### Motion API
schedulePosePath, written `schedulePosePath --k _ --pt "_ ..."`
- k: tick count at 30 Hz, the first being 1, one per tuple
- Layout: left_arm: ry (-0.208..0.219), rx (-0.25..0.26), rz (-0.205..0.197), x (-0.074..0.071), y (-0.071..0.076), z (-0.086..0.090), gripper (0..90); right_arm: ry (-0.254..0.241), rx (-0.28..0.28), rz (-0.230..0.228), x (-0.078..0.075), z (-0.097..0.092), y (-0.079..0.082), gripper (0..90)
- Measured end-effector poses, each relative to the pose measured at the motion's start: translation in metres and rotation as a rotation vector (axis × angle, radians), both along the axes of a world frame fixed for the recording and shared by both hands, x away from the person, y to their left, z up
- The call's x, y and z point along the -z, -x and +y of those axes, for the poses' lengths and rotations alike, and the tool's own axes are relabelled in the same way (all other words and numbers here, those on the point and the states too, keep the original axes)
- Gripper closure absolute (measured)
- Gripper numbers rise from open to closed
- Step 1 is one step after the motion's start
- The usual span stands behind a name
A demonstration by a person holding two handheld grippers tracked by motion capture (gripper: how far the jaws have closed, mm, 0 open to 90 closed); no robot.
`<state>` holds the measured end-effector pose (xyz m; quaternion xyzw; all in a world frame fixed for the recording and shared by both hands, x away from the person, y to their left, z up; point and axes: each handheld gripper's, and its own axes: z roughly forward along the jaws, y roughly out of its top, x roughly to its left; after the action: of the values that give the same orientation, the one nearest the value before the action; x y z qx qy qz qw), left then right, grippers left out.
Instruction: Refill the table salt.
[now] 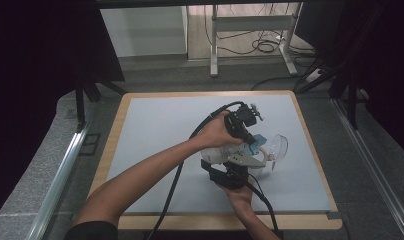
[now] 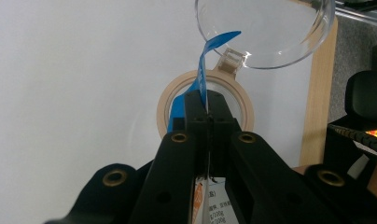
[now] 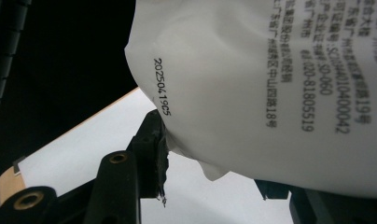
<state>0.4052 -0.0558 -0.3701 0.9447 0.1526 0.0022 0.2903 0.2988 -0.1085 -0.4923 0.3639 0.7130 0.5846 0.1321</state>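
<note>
A white bag (image 1: 217,154) printed with dark text (image 3: 270,93) is held over the mat by both grippers. Its blue top strip (image 2: 203,70) curls up toward a clear lid. My left gripper (image 2: 207,100) is shut on that strip, and in the high view this left gripper (image 1: 242,126) comes in from above the bag. The right gripper (image 1: 231,175) reaches up from below. Its left finger (image 3: 151,149) presses the bag's lower side, and the other finger is hidden behind the bag. A jar with a tan rim (image 2: 242,100) stands just beyond the left jaws.
The jar's clear hinged lid (image 2: 266,32) lies open behind the jar (image 1: 279,145). A pale blue mat (image 1: 160,130) covers the wooden table (image 1: 110,150), whose right edge (image 2: 319,107) is close to the jar. Cables trail from both grippers toward the front edge.
</note>
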Motion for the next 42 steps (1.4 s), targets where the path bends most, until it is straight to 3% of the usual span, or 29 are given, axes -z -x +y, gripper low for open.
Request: schedulePosePath --k 13,32,42 --pt "-0.019 0.0 0.001 -0.0032 0.0017 -0.0018 90.0 -0.027 -0.019 0.019 -0.0052 -0.0007 0.0021 52.6" --pt "-0.008 0.0 0.006 -0.0003 0.0006 0.0002 90.0 -0.004 -0.015 0.015 -0.0027 0.0001 0.0011 52.7" --pt "-0.009 0.008 0.006 0.0 0.0003 -0.0047 90.0 -0.017 -0.002 0.017 -0.0037 -0.0021 0.0011 52.7"
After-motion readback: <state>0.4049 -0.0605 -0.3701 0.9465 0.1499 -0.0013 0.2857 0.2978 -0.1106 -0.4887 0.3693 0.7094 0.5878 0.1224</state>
